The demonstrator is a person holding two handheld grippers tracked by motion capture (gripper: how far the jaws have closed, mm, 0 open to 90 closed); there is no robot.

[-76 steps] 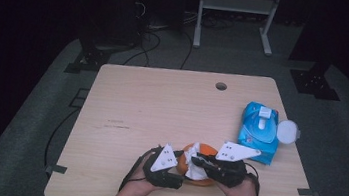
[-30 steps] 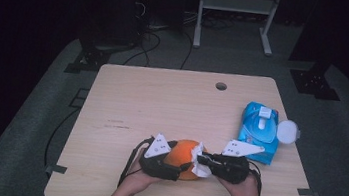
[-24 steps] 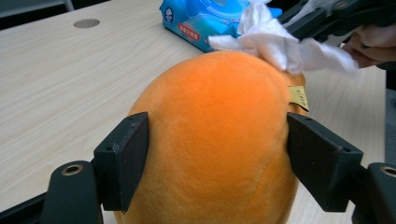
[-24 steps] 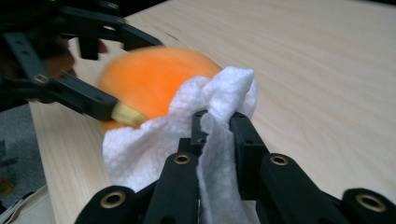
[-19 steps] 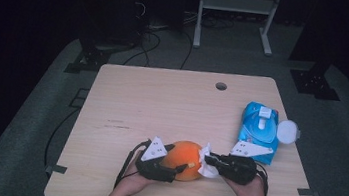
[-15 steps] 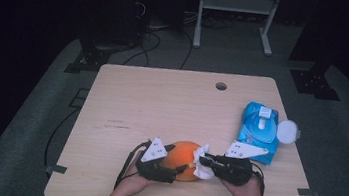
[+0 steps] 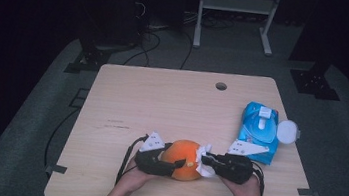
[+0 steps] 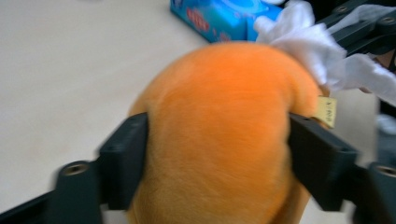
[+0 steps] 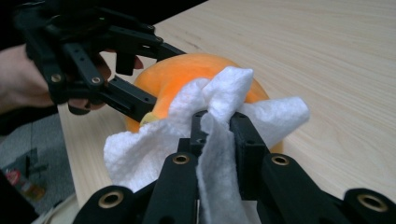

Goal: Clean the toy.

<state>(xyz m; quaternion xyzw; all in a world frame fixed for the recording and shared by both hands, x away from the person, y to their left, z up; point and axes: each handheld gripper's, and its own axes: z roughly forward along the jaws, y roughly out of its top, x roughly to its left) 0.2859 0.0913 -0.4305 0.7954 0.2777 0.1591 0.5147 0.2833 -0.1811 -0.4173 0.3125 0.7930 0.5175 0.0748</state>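
My left tongs (image 8: pixel 219 154) had just squeezed onto the plush (image 8: pixel 219 135), right tongs (image 9: pixel 219 123) clenched the wipe (image 9: pixel 233 100); hard rubbing could've popped it loose.

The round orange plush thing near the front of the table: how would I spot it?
Start at the pale wooden table and go to its near edge. Between the two black grippers sits the round orange plush toy, left of the blue wipes packet. It is the table's one orange, fuzzy thing, with a white wipe against it.
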